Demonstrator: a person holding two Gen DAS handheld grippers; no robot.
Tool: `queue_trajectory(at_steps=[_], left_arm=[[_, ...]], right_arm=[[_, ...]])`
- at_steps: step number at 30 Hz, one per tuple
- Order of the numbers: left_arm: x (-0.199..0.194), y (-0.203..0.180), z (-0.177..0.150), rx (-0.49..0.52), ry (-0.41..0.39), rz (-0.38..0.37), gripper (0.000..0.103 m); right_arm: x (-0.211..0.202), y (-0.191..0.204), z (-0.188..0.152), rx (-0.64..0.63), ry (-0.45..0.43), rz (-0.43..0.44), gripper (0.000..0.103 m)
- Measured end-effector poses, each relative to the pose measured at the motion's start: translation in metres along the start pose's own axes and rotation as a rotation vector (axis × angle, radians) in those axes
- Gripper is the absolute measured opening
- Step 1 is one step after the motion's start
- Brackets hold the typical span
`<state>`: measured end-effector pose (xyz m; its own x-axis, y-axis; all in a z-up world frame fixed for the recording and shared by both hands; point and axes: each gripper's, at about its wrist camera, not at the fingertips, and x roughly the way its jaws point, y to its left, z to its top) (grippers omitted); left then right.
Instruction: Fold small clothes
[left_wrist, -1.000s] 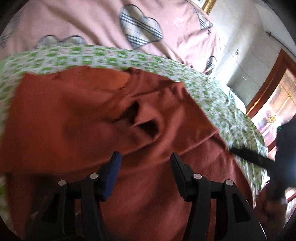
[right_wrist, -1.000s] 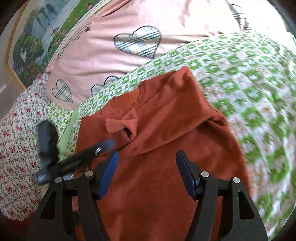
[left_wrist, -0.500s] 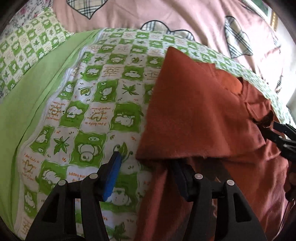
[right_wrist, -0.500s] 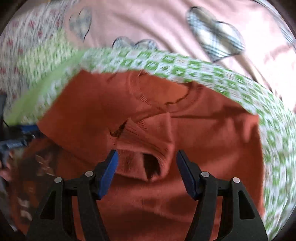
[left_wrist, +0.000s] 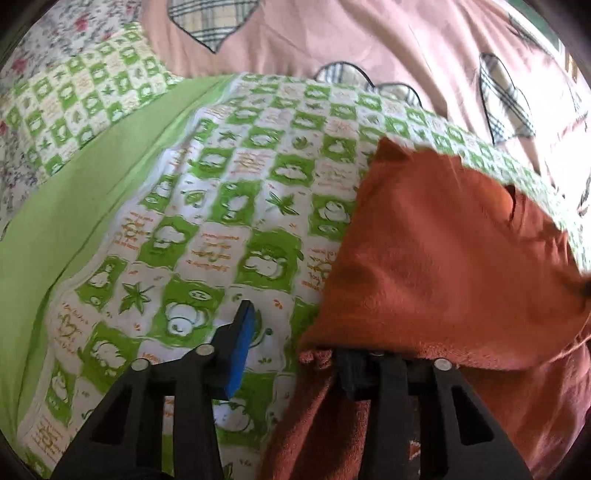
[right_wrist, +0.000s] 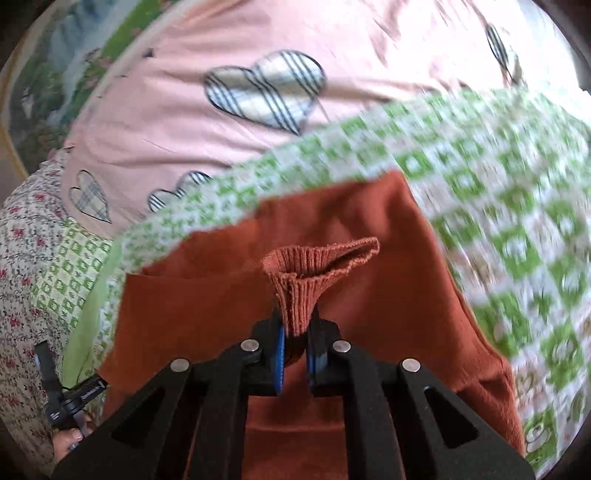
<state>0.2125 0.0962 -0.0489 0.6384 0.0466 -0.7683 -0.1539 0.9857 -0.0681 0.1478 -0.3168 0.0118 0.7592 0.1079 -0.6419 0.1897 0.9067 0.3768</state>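
Observation:
A rust-orange sweater (left_wrist: 443, 266) lies on a green-and-white checked quilt (left_wrist: 229, 206). My left gripper (left_wrist: 295, 354) is open at the sweater's left edge; its left finger is over the quilt and its right finger is tucked under a folded orange layer. In the right wrist view my right gripper (right_wrist: 294, 350) is shut on the sweater's ribbed cuff (right_wrist: 317, 266), which fans out above the pads over the sweater body (right_wrist: 207, 295).
A pink cover with plaid hearts (right_wrist: 258, 92) lies behind the quilt. A floral pillow (right_wrist: 22, 258) is at the left. My left gripper's handle and a hand (right_wrist: 70, 402) show at the right wrist view's lower left.
My right gripper has closed on the ribbed cuff and lifted it. My left gripper stayed at the sweater's left edge, with its right finger going deeper under the fold.

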Motion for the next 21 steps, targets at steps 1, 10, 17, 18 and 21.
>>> queue_trajectory(at_steps=[1,10,17,18,21], left_arm=[[-0.002,0.007,0.002,-0.038,-0.007,0.009,0.038],[-0.004,0.014,-0.013,-0.054,0.019,-0.022,0.039],[-0.008,0.022,-0.02,-0.099,-0.008,-0.068,0.039],[-0.007,0.023,-0.02,-0.105,-0.012,-0.077,0.039],[-0.007,0.028,-0.021,-0.125,-0.016,-0.108,0.041]], right_arm=[[-0.001,-0.001,-0.003,0.003,0.003,0.004,0.01],[-0.017,-0.007,-0.019,-0.027,0.091,-0.239,0.031],[-0.014,0.084,0.027,-0.159,0.09,0.19,0.082],[0.009,0.104,0.037,-0.159,0.153,0.315,0.082],[0.075,0.158,0.055,-0.256,0.277,0.429,0.083]])
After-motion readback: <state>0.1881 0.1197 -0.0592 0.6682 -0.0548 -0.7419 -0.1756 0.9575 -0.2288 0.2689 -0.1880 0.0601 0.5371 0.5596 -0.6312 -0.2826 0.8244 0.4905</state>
